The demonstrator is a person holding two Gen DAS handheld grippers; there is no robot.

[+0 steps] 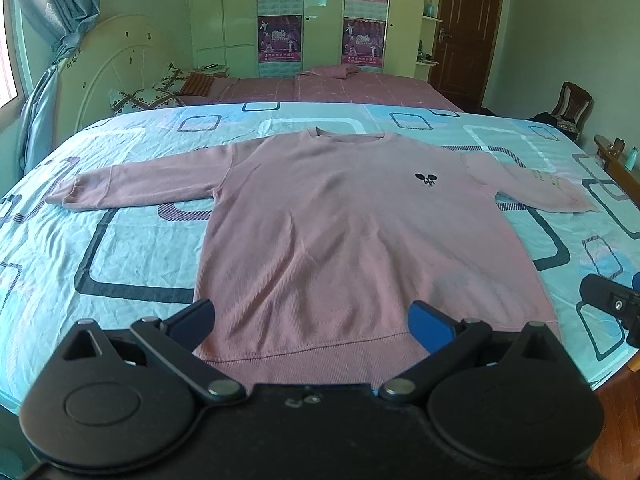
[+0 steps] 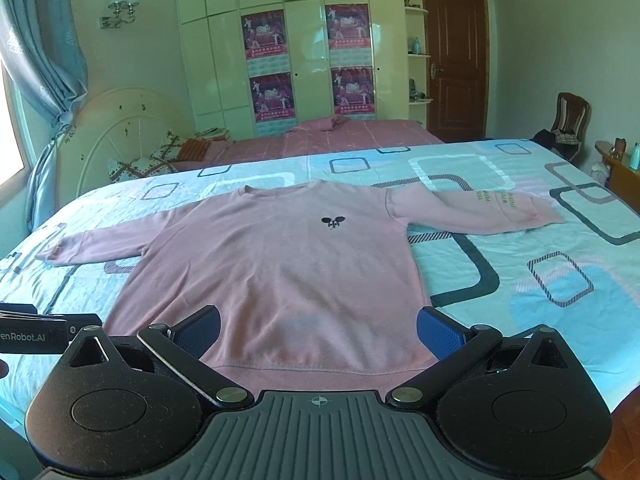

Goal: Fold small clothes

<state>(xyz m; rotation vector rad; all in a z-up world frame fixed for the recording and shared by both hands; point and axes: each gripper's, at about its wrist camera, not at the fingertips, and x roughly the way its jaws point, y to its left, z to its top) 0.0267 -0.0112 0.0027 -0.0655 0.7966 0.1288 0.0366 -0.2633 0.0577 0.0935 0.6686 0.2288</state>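
- Bedroom setting: a cream wardrobe [image 2: 304, 60] with posters on its doors stands at the back wall, a brown door [image 2: 456, 60] to its right and a blue curtain [image 2: 44, 48] at the window on the left.
- Nearest me is a bed [image 1: 120, 240] under a light-blue sheet printed with rounded rectangles; a second bed [image 2: 360, 136] with a pink checked cover lies beyond it.
- On the near bed I see a pink sweatshirt [image 1: 340, 232] laid flat, front up, collar toward the far side and hem toward my cameras.
- Both sleeves are spread outward; the sleeve on the right of the views carries printed lettering I cannot read.
- A small dark emblem [image 2: 333, 222] sits on the chest.
- My left tool [image 1: 312, 320] is released, its jaws set wide apart, hovering just above the hem; the hem band shows between the two fingers, and I cannot tell whether either pad touches the fabric.
- My right tool [image 2: 318, 330] is likewise spread wide, at the hem near the garment's right-hand corner, gripping nothing.
- In the right wrist view, part of the left tool shows at the left edge, just beside the sweatshirt's lower left corner.
- A wooden chair [image 2: 568, 120] with clothing heaped on it stands near the right wall.
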